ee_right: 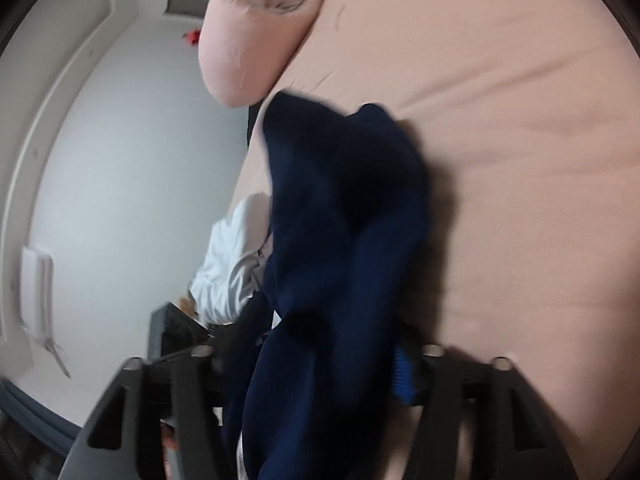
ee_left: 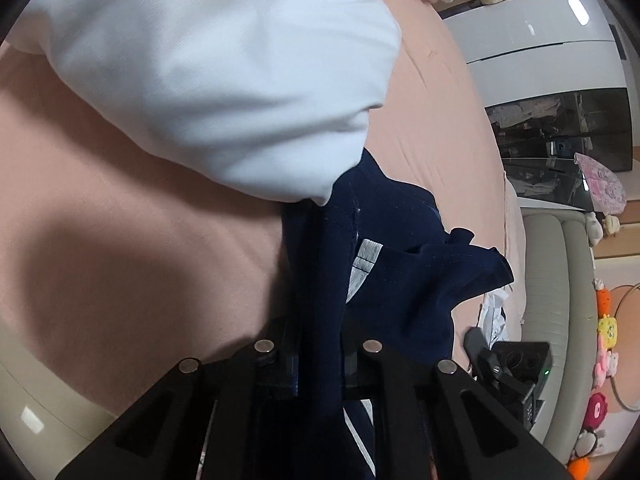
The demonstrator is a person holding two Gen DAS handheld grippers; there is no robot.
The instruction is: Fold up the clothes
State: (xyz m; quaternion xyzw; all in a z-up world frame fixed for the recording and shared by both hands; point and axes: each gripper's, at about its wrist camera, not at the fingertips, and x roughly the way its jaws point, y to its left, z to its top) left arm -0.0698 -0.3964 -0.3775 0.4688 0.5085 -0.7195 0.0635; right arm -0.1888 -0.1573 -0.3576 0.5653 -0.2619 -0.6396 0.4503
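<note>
A pink sheet covers the bed (ee_left: pixel 100 216), filling most of both views, with a rolled pink duvet (ee_right: pixel 248 36) bunched at the upper middle of the right wrist frame. Along the right edge of the left wrist view sit a white cabinet (ee_left: pixel 540 36) with a dark glass front, a pale padded bed frame (ee_left: pixel 560 280) and a row of bright plush toys (ee_left: pixel 604 344) at the lower right.

The navy garment (ee_left: pixel 400 280) with its grey-white striped trim hangs in the lower middle of the left wrist frame, running down into the left claw (ee_left: pixel 318 364), which is clenched on a fold of it. Above it, a white garment (ee_left: pixel 208 80) takes up the upper left of that frame, its lower corner overlapping the navy cloth.

In the right wrist view, which is blurred, the same navy garment (ee_right: pixel 340 240) drapes from the centre of the frame down between the fingers of the right claw (ee_right: pixel 320 376), which also grips the cloth. The white garment (ee_right: pixel 228 272) shows at the middle left, just beside the navy one, against a plain white wall (ee_right: pixel 112 200). The other claw appears at the lower right of the left wrist frame as a black block.
</note>
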